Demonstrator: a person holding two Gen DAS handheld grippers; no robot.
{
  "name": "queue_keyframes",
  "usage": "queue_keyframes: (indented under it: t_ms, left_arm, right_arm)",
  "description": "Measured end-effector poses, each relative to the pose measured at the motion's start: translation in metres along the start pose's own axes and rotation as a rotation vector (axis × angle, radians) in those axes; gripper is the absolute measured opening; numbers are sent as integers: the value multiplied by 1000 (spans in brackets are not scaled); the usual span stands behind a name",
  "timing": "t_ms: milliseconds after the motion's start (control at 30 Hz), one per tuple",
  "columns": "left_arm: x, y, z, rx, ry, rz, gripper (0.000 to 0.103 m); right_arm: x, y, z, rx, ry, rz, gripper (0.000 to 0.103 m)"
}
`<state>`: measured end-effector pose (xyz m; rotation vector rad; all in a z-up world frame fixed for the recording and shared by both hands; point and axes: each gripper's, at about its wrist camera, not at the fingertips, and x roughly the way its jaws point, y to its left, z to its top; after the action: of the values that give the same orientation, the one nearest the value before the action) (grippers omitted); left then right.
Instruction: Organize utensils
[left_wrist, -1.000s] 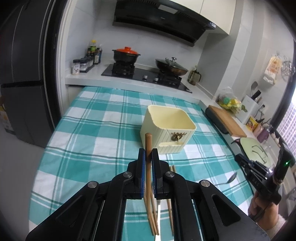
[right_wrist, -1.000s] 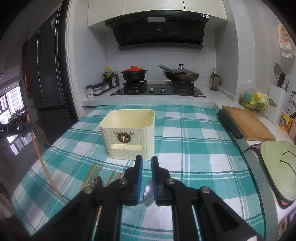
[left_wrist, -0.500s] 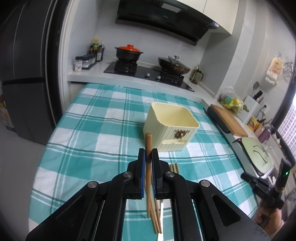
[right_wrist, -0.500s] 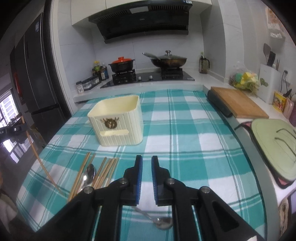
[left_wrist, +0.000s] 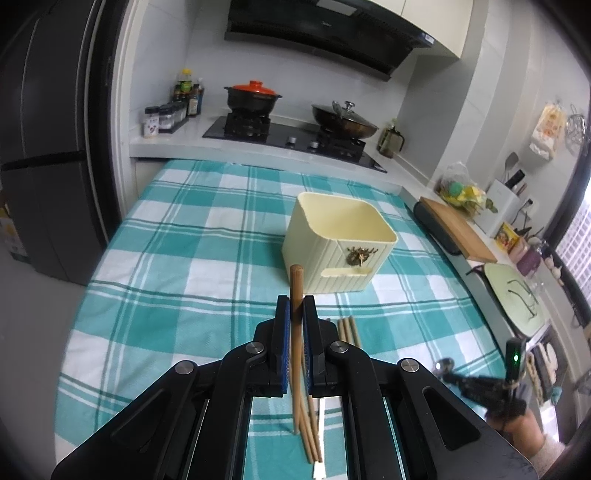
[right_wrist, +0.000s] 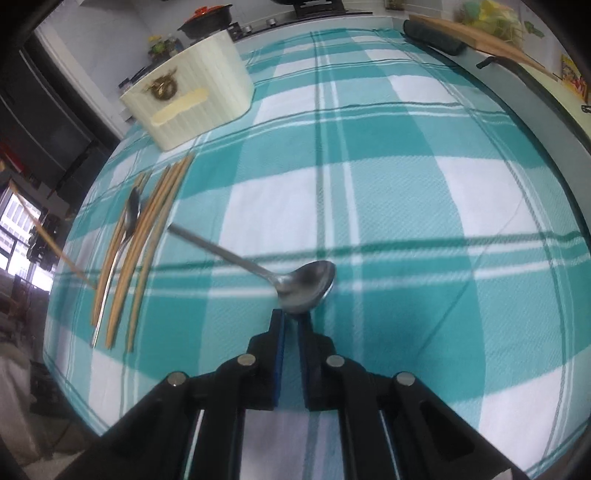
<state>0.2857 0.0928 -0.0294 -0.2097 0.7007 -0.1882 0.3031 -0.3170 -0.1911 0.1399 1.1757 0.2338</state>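
Left gripper (left_wrist: 295, 314) clamps 1 wooden chopstick (left_wrist: 296, 291), ready for the far cream holder (left_wrist: 341, 240); right gripper (right_wrist: 290, 319) pinches a metal spoon (right_wrist: 306, 286) by its bowl.

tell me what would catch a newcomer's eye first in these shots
Probably the wooden chopstick standing up between the shut fingers of the left gripper, with the cream utensil holder just beyond it on the teal checked tablecloth. In the right wrist view, a metal spoon lies on the cloth right at the tips of the right gripper, and a row of loose chopsticks with a second spoon lies to its left.
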Motion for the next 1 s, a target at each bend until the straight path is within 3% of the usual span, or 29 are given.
queue_keyframes:
  t_ms: [133,200,267,300,400,467,567,600,700,767,800,1000]
  left_arm:
    - [-6,-1,2,4,-11,13,5]
    - [-9,0,3,3,-18,23,5]
    - [-12,4,4,0,-25,32,5]
    - [-12,6,4,-5,-27,35,5]
    - [-12,11,6,-20,-33,30,5]
    - [-9,11,7,-19,-33,25,5]
    - [-5,9,7,-5,-21,19,5]
    - [-6,8,6,0,-19,19,5]
    - [-8,10,3,8,-22,29,5]
    - [-8,14,1,1,-21,37,5]
    - [-8,17,1,-7,-19,39,5]
    - [-5,22,1,-20,-7,52,5]
  right_arm:
    - [0,-3,61,-47,-242,-184,10]
    - [1,-4,83,-59,-300,-244,10]
    - [-4,-4,90,-41,-317,-243,11]
    - [-8,-5,88,-24,-313,-227,16]
    - [-12,-11,68,89,-250,-182,64]
    - [-10,-13,50,202,-222,-125,65]
    - [5,1,35,197,-155,-57,59]
    - [8,4,35,192,-168,-84,47]
    - [9,-7,43,232,-226,-170,41]
    - [16,-16,54,218,-216,-182,27]
    - [21,-20,61,198,-195,-165,10]
    - [45,6,117,-179,-192,-74,5]
